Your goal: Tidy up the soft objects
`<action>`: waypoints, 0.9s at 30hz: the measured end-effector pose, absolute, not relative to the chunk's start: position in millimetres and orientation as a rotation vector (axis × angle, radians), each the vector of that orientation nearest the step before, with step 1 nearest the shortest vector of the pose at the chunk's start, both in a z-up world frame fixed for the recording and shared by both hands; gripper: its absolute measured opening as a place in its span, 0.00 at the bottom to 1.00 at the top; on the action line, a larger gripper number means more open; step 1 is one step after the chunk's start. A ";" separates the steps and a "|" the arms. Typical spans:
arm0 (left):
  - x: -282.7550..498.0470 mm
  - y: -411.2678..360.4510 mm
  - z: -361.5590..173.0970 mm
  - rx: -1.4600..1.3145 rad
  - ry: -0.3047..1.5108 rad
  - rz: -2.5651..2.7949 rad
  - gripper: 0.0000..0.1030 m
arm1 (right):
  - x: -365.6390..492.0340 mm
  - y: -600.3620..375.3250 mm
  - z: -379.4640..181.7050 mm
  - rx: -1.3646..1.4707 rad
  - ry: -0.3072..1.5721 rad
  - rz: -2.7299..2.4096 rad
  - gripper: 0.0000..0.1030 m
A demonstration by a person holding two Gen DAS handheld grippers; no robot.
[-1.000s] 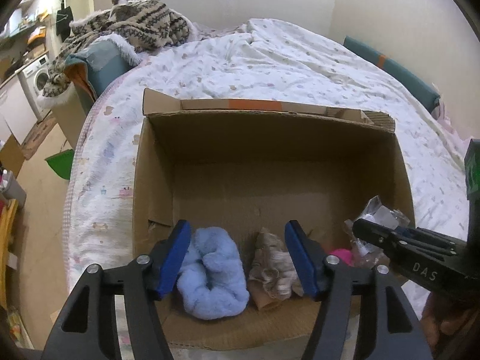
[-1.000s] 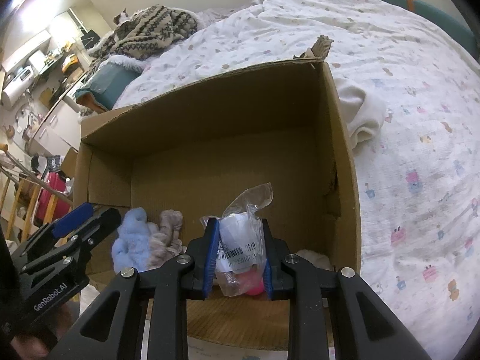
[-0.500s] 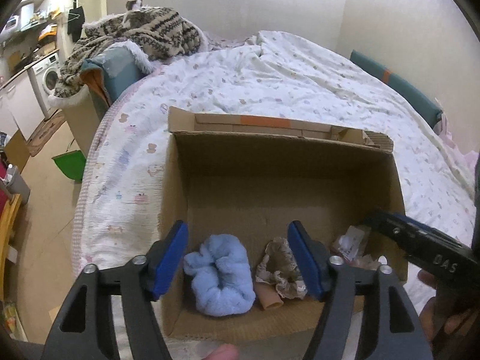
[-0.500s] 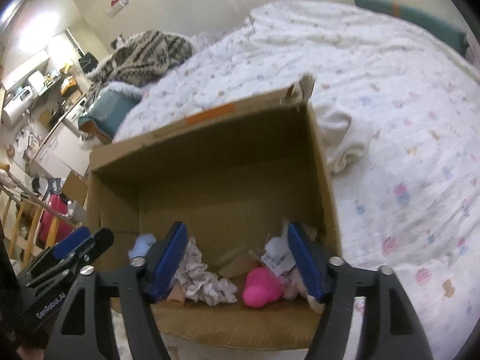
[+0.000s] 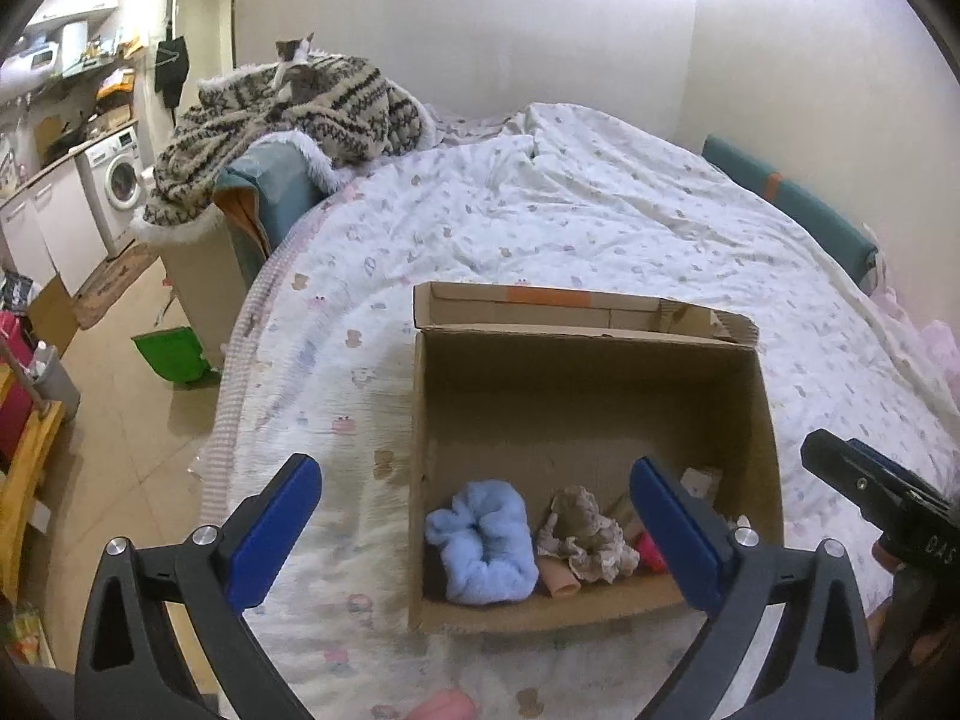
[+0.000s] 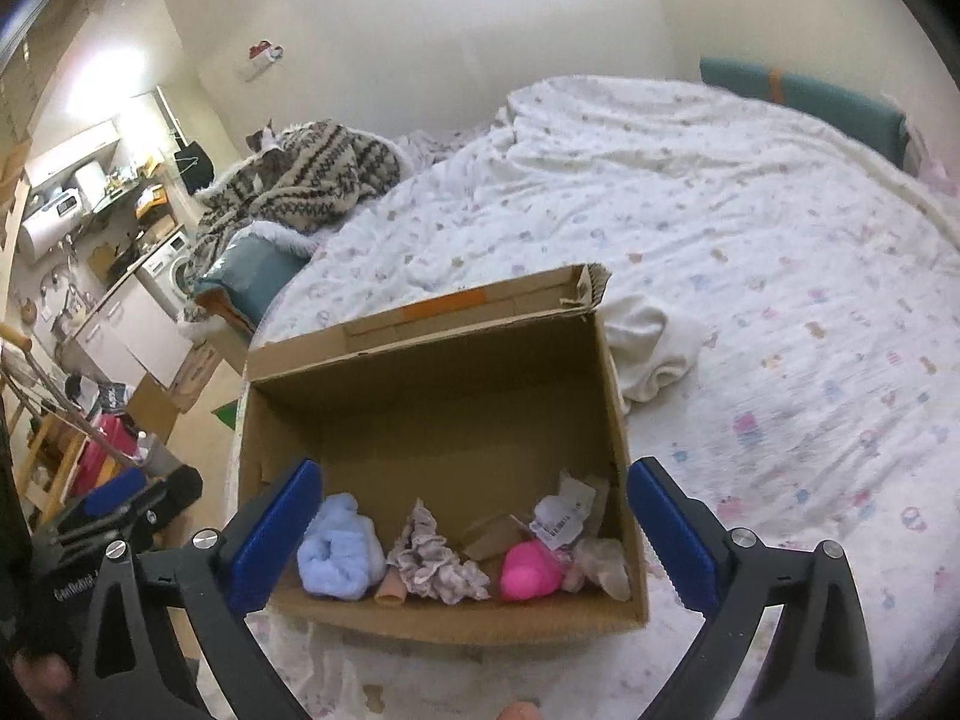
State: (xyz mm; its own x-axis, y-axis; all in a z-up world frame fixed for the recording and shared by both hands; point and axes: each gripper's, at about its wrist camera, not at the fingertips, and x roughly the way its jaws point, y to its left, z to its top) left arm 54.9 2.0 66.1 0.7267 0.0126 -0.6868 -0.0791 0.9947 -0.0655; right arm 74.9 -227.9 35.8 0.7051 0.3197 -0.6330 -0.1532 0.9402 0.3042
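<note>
Both grippers now clear of the cardboard box [image 6: 432, 360] and above it. Left gripper [image 5: 474, 531]: jaws opening, spread wide, nothing between the pads. Right gripper [image 6: 474, 531]: jaws opening, likewise spread and empty.

Change: a second ago the right gripper pinched the clear plastic packet [image 6: 567, 516] low inside the box; that packet now lies free at the near right of the box floor, beside the pink soft toy [image 6: 528, 570]. The left gripper, then straddling the blue fluffy scrunchie [image 5: 480, 543] and the beige frilled scrunchie [image 5: 585, 534] with jaws partly apart, no longer brackets them closely; both lie along the near wall, blue at left, beige just right of it.

Versus the earlier frames: the box looks smaller and further below in both wrist views, more of the patterned duvet [image 5: 540, 228] shows, and the room floor at left is visible. Both hands have lifted and pulled back.

Reading: deposit of this pair looks complete. A white cloth [image 6: 654, 354] lies on the duvet just right of the box, outside it, possibly the next item.
</note>
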 end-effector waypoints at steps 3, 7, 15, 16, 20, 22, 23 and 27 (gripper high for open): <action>38.4 1.3 73.6 -0.069 0.716 0.067 1.00 | 62.0 -230.8 39.2 0.232 0.737 0.251 1.00; 19.3 -1.6 77.2 -0.048 0.707 0.079 1.00 | 44.5 -231.7 41.1 0.199 0.721 0.224 1.00; -4.0 -5.2 64.8 -0.072 0.751 0.064 1.00 | 24.7 -231.7 32.0 0.199 0.720 0.208 1.00; -5.1 -5.7 62.3 -0.078 0.757 0.065 1.00 | 22.8 -230.9 29.7 0.189 0.717 0.206 1.00; -8.8 -6.2 51.2 -0.077 0.759 0.074 1.00 | 16.3 -226.8 21.9 0.151 0.714 0.199 1.00; -8.3 -5.3 46.4 -0.079 0.760 0.074 1.00 | 15.5 -226.8 18.9 0.153 0.714 0.195 1.00; -7.0 -4.9 44.9 -0.079 0.759 0.075 1.00 | 15.3 -227.0 17.4 0.156 0.713 0.194 1.00; -3.4 -2.1 37.4 -0.083 0.766 0.087 1.00 | 17.4 -225.4 9.6 0.142 0.708 0.183 1.00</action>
State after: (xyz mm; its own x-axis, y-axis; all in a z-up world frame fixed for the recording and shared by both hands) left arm -3.4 -2.1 37.4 0.7172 0.0481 -0.6952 -0.1083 0.9932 -0.0431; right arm 17.4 -225.4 9.6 0.7451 0.2144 -0.6316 -0.1185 0.9744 0.1910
